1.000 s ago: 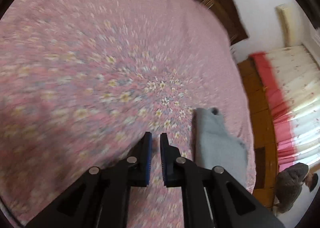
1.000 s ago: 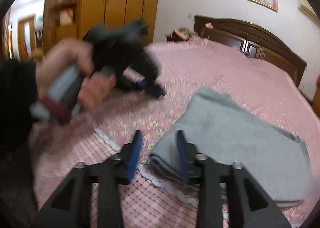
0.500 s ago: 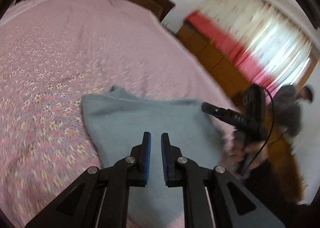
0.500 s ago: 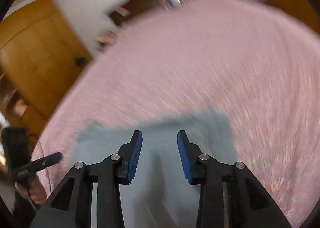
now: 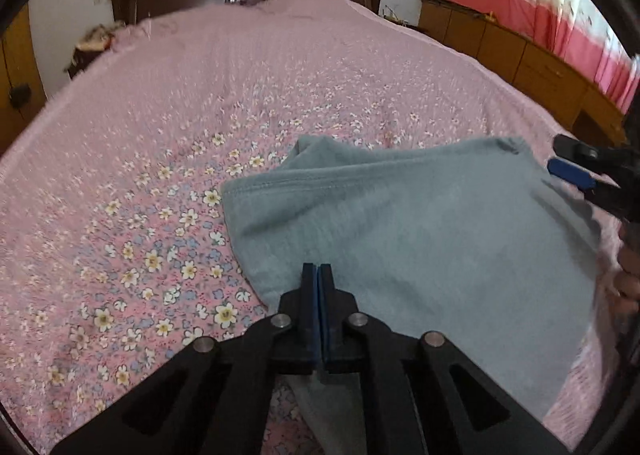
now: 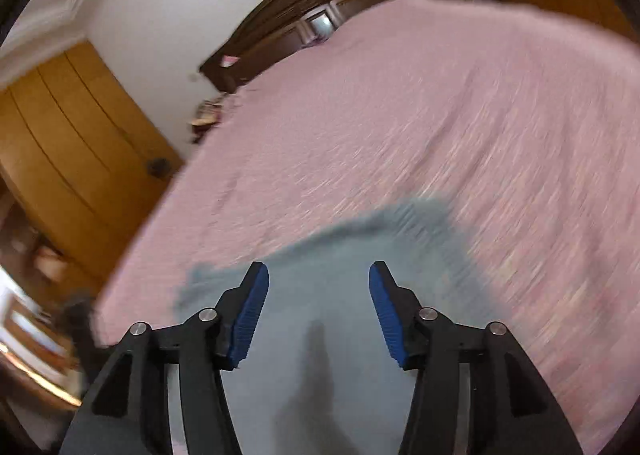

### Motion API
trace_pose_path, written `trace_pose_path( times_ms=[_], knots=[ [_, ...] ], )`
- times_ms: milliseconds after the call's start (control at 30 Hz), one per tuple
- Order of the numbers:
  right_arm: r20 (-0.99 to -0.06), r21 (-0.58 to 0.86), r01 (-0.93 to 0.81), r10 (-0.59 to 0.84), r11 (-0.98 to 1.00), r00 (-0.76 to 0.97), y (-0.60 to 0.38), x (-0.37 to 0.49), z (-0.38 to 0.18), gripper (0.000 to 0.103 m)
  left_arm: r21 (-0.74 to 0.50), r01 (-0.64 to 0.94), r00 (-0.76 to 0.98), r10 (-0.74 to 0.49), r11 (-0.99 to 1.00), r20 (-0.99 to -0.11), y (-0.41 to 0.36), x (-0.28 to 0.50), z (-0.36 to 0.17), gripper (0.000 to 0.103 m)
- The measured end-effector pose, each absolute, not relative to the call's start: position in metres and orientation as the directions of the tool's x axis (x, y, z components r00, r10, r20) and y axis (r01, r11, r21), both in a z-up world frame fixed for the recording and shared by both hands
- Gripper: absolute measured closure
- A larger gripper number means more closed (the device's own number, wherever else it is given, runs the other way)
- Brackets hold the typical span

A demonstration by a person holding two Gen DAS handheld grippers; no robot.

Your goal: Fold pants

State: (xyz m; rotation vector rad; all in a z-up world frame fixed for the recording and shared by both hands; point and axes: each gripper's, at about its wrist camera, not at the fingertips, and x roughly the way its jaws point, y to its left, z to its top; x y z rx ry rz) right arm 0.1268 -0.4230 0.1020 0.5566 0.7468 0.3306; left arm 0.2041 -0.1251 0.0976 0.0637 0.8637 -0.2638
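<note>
Hovering over grey pants: L claw closed; R claw just opening, nothing between.

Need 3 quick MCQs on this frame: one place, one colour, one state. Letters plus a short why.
1. Where do the pants lie?
A on the bed
B on the floor
C on a chair

2. Colour of the pants?
A red
B grey-blue
C black

3. How do the jaws of the left claw stand?
A wide apart
B shut
C clamped around a hanger

Key: 1 A, they rest on the pink flowered bedspread; 2 B, the fabric is grey-blue in both views; 3 B, its blue pads meet with no gap.
</note>
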Motion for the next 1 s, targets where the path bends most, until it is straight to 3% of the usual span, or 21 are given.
trace_pose_path(
  times_ms=[33,100,167,233,267,300,333,500,600,700,767,833,933,1000],
  knots=[
    [-0.576,0.573,-0.067,0.460,0.817,0.675,-0.427,0.126,0.091,0.050,-0.043,0.255,0.624,-0.198,0.966,-0.756,-0.129,0.204,0.091,0.099],
    [-0.603,0.535,-0.070,0.439,0.842,0.666,-0.438,0.129,0.081,0.073,-0.043,0.255,0.624,-0.199,0.966,-0.755,-0.129,0.205,0.089,0.099],
    [-0.617,0.501,-0.037,0.387,0.865,0.685,-0.455,0.134,0.081,0.086,-0.056,0.255,0.618,-0.208,0.965,-0.758,-0.128,0.207,0.088,0.099],
    [-0.593,0.472,0.023,0.299,0.881,0.747,-0.468,0.125,0.090,0.086,-0.060,0.258,0.616,-0.212,0.964,-0.759,-0.129,0.208,0.087,0.099],
    [-0.598,0.444,0.082,0.227,0.892,0.769,-0.474,0.122,0.097,0.078,-0.060,0.259,0.616,-0.213,0.964,-0.759,-0.128,0.211,0.086,0.099],
    [-0.609,0.400,0.139,0.149,0.906,0.779,-0.476,0.122,0.104,0.057,-0.058,0.259,0.615,-0.211,0.964,-0.760,-0.129,0.214,0.086,0.099],
    [-0.586,0.362,0.132,0.115,0.923,0.802,-0.470,0.113,0.113,0.056,-0.057,0.258,0.616,-0.210,0.964,-0.760,-0.129,0.214,0.086,0.099],
    [-0.569,0.263,-0.162,0.289,0.951,0.770,-0.392,0.092,0.133,0.056,-0.023,0.251,0.623,-0.179,0.968,-0.761,-0.138,0.214,0.084,0.099],
    [-0.602,0.301,-0.252,0.389,0.920,0.697,-0.350,0.078,0.118,0.056,-0.021,0.219,0.619,-0.155,0.976,-0.770,-0.136,0.205,0.084,0.099],
    [-0.622,0.337,-0.297,0.448,0.893,0.642,-0.327,0.066,0.099,0.056,0.064,0.240,0.632,-0.105,0.969,-0.768,-0.142,0.171,0.092,0.091],
    [-0.650,0.305,-0.290,0.421,0.907,0.633,-0.317,0.059,0.087,0.056,0.106,0.267,0.656,-0.100,0.958,-0.748,-0.140,0.145,0.094,0.086],
    [-0.670,0.222,-0.295,0.366,0.929,0.646,-0.303,0.056,0.079,0.056,0.095,0.315,0.636,-0.136,0.945,-0.759,-0.136,0.119,0.088,0.086],
    [-0.661,0.065,-0.271,0.245,0.960,0.709,-0.279,0.025,0.063,0.054,0.190,0.391,0.655,-0.127,0.901,-0.745,-0.138,0.087,0.077,0.087],
    [-0.655,0.015,-0.261,0.207,0.965,0.727,-0.268,0.010,0.065,0.052,0.160,0.394,0.621,-0.135,0.905,-0.772,-0.125,0.082,0.071,0.087]
  ],
)
